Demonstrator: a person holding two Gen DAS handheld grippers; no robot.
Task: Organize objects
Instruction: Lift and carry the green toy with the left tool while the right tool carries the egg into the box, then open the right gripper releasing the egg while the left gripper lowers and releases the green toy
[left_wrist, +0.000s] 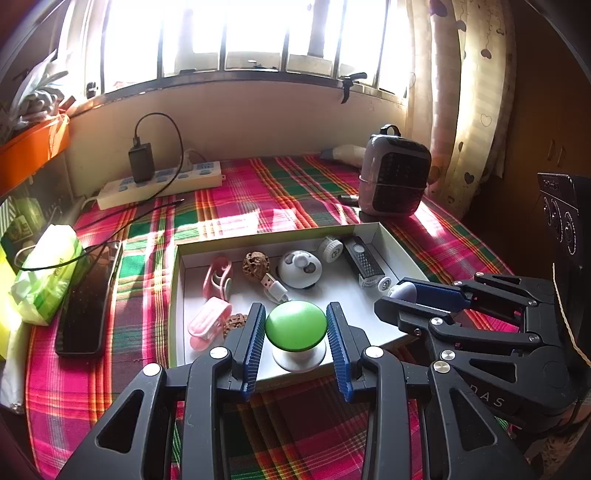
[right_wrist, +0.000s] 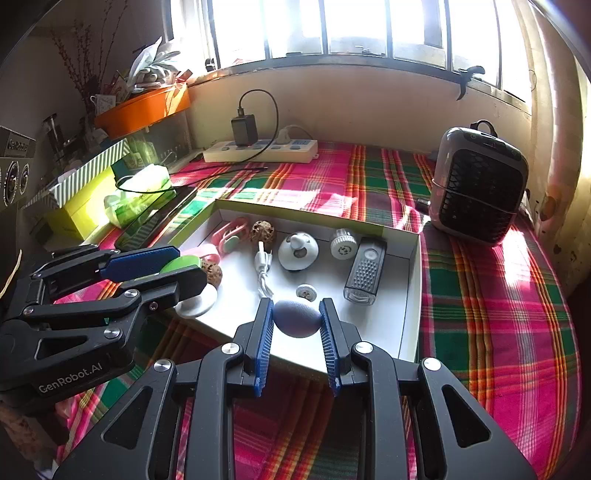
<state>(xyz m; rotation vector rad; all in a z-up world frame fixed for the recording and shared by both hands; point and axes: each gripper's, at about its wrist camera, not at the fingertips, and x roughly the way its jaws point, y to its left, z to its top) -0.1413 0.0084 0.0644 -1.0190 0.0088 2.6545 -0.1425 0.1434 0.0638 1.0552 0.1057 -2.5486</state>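
A shallow white box (left_wrist: 384, 240) (right_wrist: 413, 295) lies on a plaid cloth and holds several small items. My left gripper (left_wrist: 296, 325) is shut on a green-topped knob with a white base (left_wrist: 295, 325) over the box's near edge; it also shows in the right wrist view (right_wrist: 181, 264). My right gripper (right_wrist: 296, 319) is shut on a purple egg-shaped object (right_wrist: 297, 318) over the box's near part; it shows in the left wrist view (left_wrist: 404, 291). Inside lie pink clips (left_wrist: 218, 277), a walnut (left_wrist: 256, 266), a USB cable (right_wrist: 263, 266), a white round gadget (right_wrist: 298, 251) and a black lighter-like device (right_wrist: 364, 273).
A grey portable heater (right_wrist: 478, 184) stands at the back right. A power strip with a charger (right_wrist: 260, 149) lies by the wall. A phone (left_wrist: 90, 295) and a tissue pack (left_wrist: 48, 273) lie left of the box. An orange tray (right_wrist: 144, 107) sits on a shelf at the left.
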